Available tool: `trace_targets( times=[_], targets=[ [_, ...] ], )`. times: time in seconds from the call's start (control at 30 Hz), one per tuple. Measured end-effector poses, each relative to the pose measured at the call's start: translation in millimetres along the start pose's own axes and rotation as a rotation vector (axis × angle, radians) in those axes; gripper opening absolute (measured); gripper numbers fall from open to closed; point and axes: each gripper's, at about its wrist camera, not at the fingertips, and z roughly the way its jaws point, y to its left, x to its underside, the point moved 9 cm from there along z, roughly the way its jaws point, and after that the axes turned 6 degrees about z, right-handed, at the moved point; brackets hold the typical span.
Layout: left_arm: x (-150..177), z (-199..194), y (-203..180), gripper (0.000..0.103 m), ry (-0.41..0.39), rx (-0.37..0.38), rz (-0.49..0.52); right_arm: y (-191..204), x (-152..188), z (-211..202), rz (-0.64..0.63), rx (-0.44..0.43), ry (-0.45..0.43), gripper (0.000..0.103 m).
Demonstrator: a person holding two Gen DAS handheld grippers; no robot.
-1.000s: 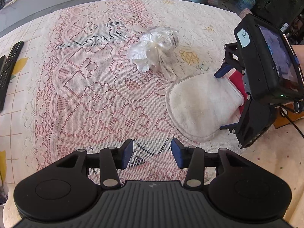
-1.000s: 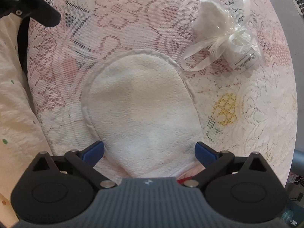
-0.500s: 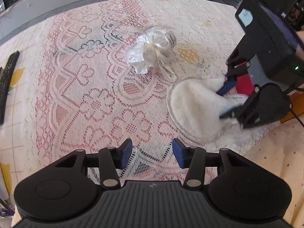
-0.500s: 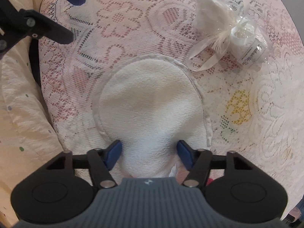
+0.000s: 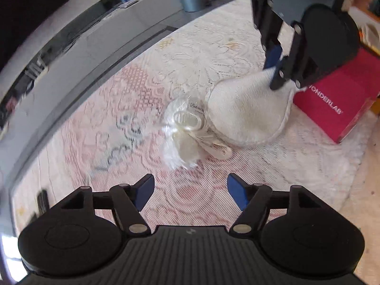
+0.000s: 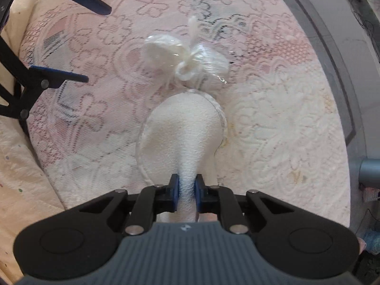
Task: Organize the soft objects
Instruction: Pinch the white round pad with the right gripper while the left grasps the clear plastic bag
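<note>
My right gripper (image 6: 186,191), spread wide around the white pad (image 6: 184,130) a second ago, has now pinched its near edge and dragged it against the wrapped bundle (image 6: 187,63), while my left gripper (image 5: 190,193) hangs open near the bundle, so the gathering has begun.
</note>
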Motion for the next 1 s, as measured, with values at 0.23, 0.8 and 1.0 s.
trace_targets(
  times=[0.23, 0.8, 1.0],
  targets=[
    [-26.5, 46.1, 7.9, 0.086, 0.107, 0.076, 0.026, -14.5, -7.8, 29.1, -0.016, 0.006, 0.052, 0.012],
    [-54.9, 97.1, 16.4, 0.090, 0.118, 0.214, -0.126, -14.0, -5.9, 74.7, 0.004, -0.172, 0.072, 0.013],
    [-50.3, 114.1, 19.7, 0.081, 0.170, 0.153, -0.145, -12.0, -6.9, 83.1, 0.008, -0.168, 0.066, 0.014]
  ],
)
